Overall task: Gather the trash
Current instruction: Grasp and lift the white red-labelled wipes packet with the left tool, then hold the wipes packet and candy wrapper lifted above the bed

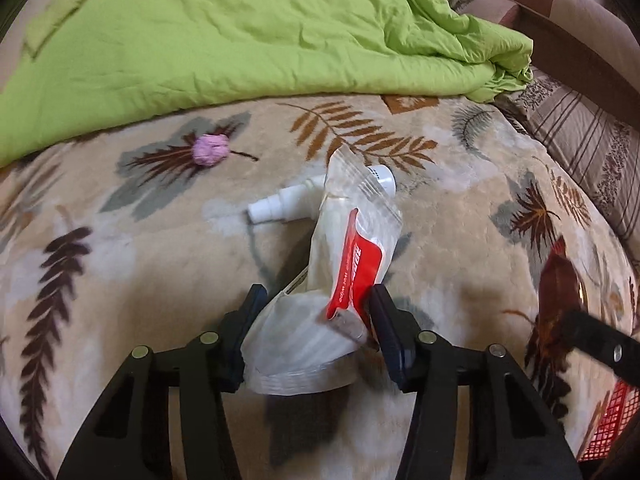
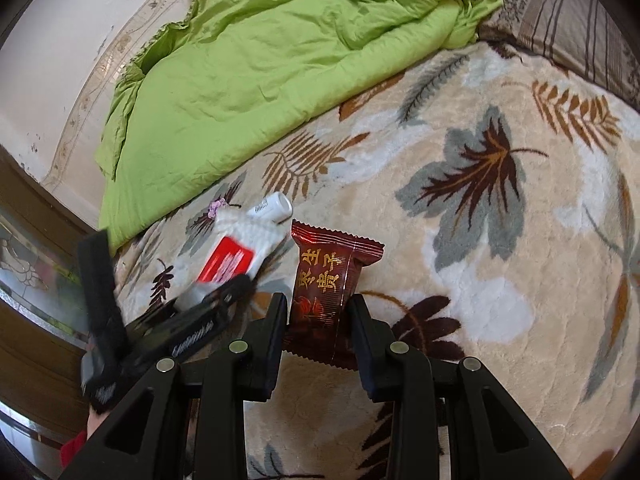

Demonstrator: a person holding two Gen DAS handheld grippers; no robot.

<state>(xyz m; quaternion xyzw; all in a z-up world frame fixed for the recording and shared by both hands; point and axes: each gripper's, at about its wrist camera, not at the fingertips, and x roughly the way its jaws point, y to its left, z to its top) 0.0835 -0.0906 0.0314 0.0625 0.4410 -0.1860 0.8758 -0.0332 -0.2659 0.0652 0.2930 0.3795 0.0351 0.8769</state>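
Left hand-held gripper (image 1: 316, 300) clamped on wet-wipe packet (image 1: 352, 248); right hand-held gripper (image 2: 318, 308) clamped on red candy wrapper (image 2: 324, 280). White spray bottle (image 1: 280, 204) at packet's 11 o'clock.

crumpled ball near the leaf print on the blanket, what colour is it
Pale pink-purple. The crumpled ball shows best in the left wrist view, lying on the blanket.
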